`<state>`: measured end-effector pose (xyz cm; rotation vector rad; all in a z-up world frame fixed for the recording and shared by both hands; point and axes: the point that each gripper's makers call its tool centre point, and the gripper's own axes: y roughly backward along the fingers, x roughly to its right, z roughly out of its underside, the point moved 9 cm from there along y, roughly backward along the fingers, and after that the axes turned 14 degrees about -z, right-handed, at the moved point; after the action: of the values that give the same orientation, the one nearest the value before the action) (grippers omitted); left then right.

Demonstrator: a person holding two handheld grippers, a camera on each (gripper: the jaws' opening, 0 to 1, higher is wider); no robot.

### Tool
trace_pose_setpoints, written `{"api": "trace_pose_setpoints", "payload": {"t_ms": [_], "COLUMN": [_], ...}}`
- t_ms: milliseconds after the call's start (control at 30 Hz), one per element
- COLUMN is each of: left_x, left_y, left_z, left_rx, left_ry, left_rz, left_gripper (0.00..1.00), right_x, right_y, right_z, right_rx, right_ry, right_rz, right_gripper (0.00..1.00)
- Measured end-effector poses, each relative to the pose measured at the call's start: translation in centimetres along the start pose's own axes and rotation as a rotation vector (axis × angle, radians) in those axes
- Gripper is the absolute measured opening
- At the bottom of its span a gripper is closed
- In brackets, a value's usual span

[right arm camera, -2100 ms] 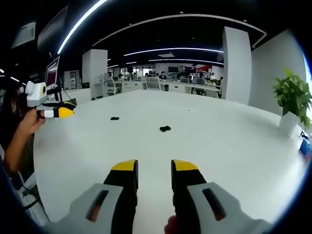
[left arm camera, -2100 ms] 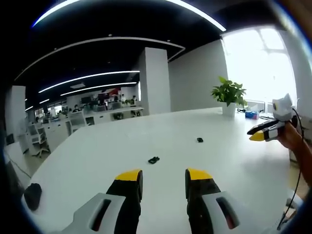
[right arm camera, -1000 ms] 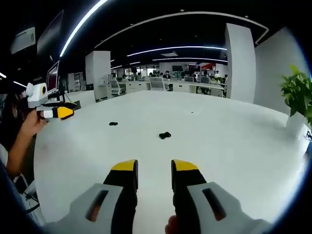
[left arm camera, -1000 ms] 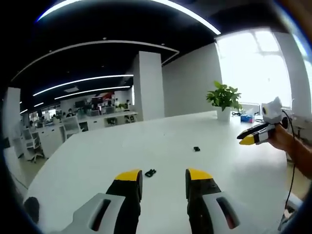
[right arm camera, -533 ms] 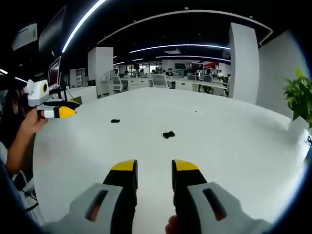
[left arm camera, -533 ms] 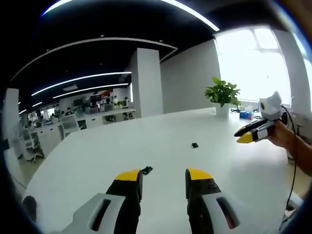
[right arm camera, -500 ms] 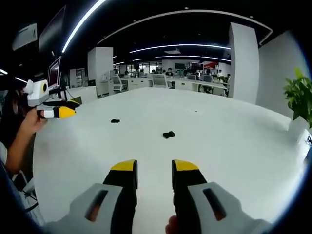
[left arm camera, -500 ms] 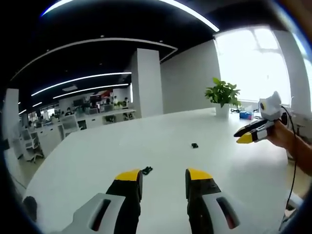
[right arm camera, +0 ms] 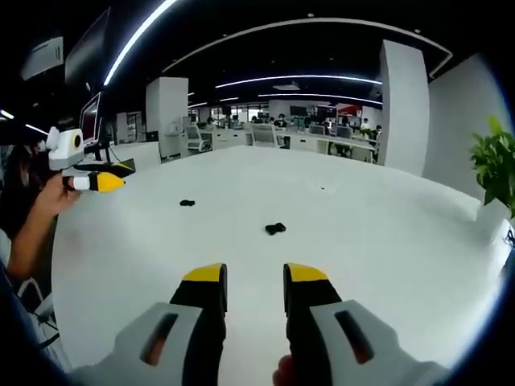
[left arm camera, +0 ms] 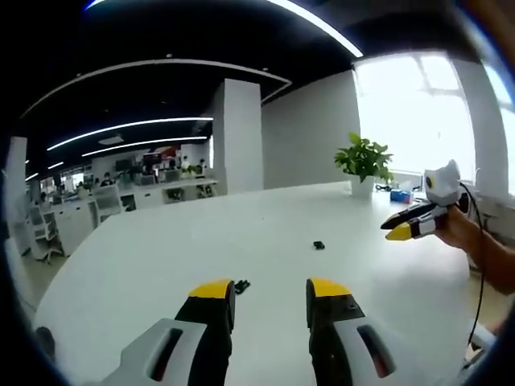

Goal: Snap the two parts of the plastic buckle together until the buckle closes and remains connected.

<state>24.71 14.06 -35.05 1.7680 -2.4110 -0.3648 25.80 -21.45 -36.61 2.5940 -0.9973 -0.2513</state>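
Two small black buckle parts lie apart on the white table. In the left gripper view one part sits just beyond my left gripper, close to its left jaw tip; the other part lies farther out to the right. My left gripper is open and holds nothing. In the right gripper view the nearer part lies ahead of my open, unloaded right gripper, and the farther part is off to the left. The right gripper shows at the right of the left gripper view, the left gripper at the left of the right gripper view.
A potted green plant stands at the table's far edge near a bright window. A person's hand holds the other gripper. Office desks and a white pillar lie beyond the table. A dark object rests at the table's near left.
The left gripper's camera has come closer to the nearer buckle part, which now sits right by the left jaw tip. Both grippers stay open. The buckle parts have not moved on the table.
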Motion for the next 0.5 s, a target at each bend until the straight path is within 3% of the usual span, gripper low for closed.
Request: {"api": "trace_pose_setpoints", "payload": {"t_ms": [500], "left_x": [-0.1], "left_y": [-0.9], "left_z": [-2.1], "left_rx": [0.02], "left_ry": [-0.024], "left_rz": [0.019], "left_gripper": [0.36], "right_x": [2.0], "right_y": [-0.6], "right_z": [-0.5], "right_rx": [-0.001], "right_ry": [-0.012], "right_rz": [0.005], "right_gripper": [0.28]}}
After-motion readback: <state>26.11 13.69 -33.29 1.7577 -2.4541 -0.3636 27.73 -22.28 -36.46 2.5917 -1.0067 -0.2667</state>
